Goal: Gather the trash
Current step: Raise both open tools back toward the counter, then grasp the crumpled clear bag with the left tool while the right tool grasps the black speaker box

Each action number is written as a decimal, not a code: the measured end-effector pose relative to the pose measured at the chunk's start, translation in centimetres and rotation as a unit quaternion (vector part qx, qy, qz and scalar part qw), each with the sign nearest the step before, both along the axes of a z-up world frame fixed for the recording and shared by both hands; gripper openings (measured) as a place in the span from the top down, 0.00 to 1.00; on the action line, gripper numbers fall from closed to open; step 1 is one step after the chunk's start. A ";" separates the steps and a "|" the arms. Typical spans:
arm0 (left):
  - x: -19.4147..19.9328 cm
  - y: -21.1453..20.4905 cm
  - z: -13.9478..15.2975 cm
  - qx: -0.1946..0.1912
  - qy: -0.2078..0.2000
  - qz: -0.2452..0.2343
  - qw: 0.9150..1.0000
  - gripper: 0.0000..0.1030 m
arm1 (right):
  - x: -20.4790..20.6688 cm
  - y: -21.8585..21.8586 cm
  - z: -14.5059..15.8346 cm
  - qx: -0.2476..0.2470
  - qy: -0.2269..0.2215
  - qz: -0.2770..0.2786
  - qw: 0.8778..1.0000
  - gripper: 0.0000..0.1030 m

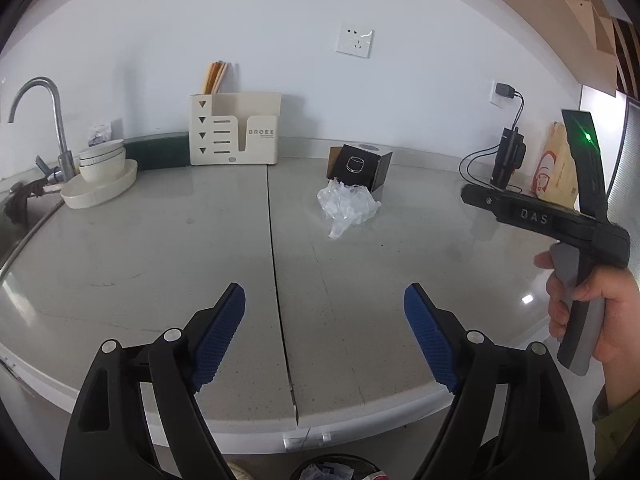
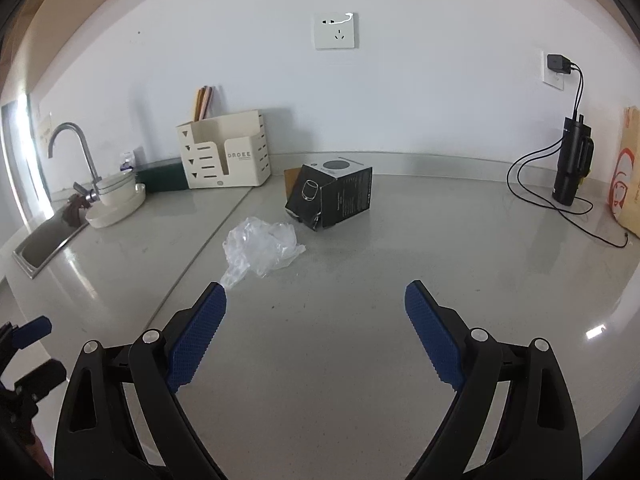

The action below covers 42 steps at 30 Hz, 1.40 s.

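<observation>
Left gripper (image 1: 324, 300): jaws gaping wide, nothing between them.
Right gripper (image 2: 316, 300): jaws spread wide, carrying nothing.
Crumpled plastic wrap (image 2: 260, 250): lying mid-tabletop (image 2: 360, 340), just near-left of the black box (image 2: 332, 196).

Paper bag (image 2: 628, 172) and bin (image 1: 340, 470) are cut off by frame edges.

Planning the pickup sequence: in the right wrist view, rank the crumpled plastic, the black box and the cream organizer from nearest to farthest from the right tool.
1. Crumpled plastic, just ahead of the right tool's left finger.
2. Black box, behind it, mid-counter.
3. Cream organizer, at the back wall, left.
</observation>
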State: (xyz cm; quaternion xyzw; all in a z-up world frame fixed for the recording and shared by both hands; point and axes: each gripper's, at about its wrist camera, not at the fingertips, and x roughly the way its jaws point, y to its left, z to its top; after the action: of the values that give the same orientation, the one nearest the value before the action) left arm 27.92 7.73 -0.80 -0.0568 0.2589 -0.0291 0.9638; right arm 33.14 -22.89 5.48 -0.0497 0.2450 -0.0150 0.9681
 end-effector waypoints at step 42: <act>25.5 -1.0 -2.6 -0.006 0.133 -0.033 0.991 0.13 | 24.9 -1.5 -3.8 -0.050 0.119 -0.034 0.991 0.86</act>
State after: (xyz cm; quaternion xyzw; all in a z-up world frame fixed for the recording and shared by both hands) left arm 53.41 6.75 -3.42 -0.0573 0.3860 -0.0552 0.9191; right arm 58.07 -24.41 1.71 -0.0906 0.3594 -0.0543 0.9272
